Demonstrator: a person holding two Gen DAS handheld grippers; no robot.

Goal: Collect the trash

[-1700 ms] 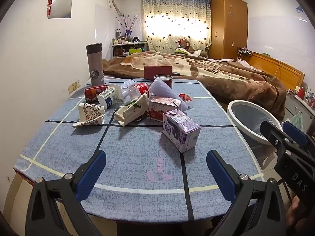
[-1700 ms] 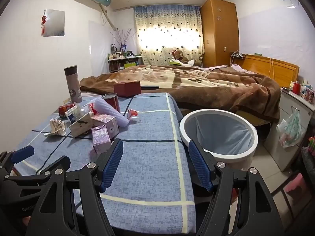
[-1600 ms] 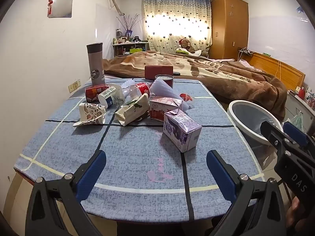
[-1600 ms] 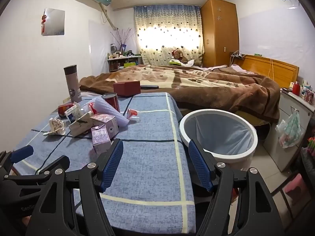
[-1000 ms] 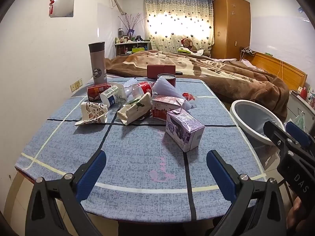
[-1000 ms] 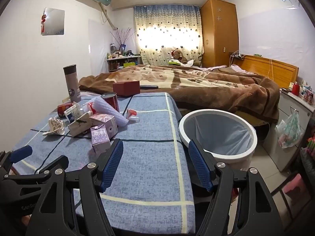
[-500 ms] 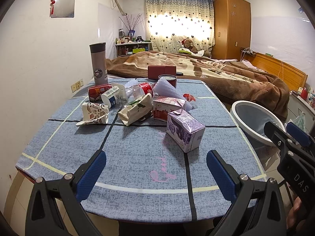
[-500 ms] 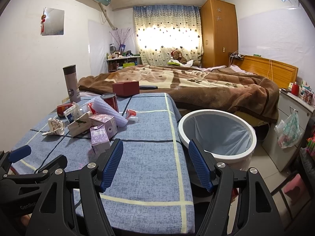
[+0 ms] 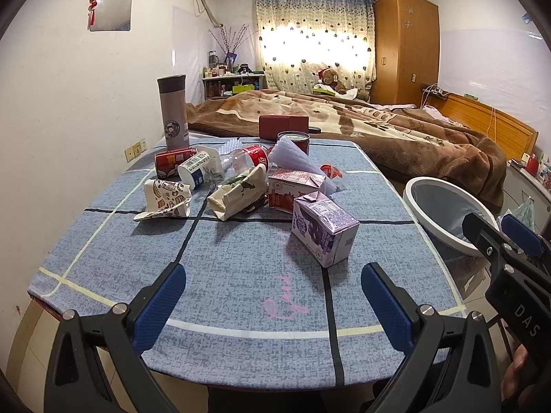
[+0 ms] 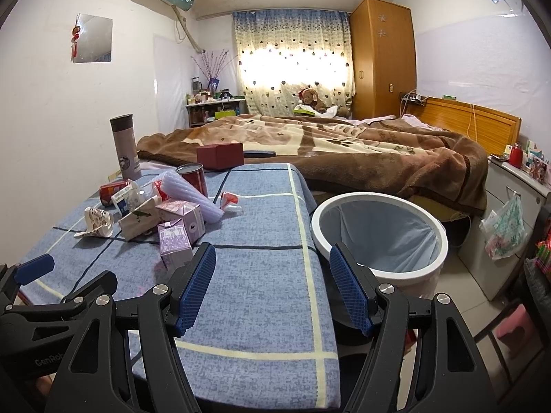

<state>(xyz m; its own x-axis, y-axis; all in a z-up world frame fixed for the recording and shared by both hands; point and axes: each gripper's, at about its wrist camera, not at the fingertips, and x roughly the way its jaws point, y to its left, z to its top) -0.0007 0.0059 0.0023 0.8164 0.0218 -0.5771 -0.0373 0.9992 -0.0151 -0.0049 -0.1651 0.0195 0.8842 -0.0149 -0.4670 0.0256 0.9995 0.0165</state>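
Trash lies in a pile on the blue tablecloth (image 9: 241, 275): a purple milk carton (image 9: 322, 229) nearest me, a pink carton (image 9: 292, 189), a cream paper bag (image 9: 237, 192), a crumpled paper cup (image 9: 165, 199), a plastic bottle (image 9: 241, 161) and a red can (image 9: 172, 161). My left gripper (image 9: 272, 296) is open and empty over the table's near edge, short of the purple carton. My right gripper (image 10: 272, 282) is open and empty at the table's right side, next to the white bin (image 10: 378, 237). The purple carton (image 10: 174, 241) also shows in the right wrist view.
A grey thermos (image 9: 174, 112), a dark red box (image 9: 282, 127) and a tin can (image 9: 292, 139) stand at the table's far end. A bed with a brown blanket (image 10: 344, 151) lies behind. A cabinet with a hanging plastic bag (image 10: 506, 227) stands right of the bin.
Both grippers have drifted slightly forward toward the table; the cartons look a little nearer. Both stay open and empty. No trash has moved.
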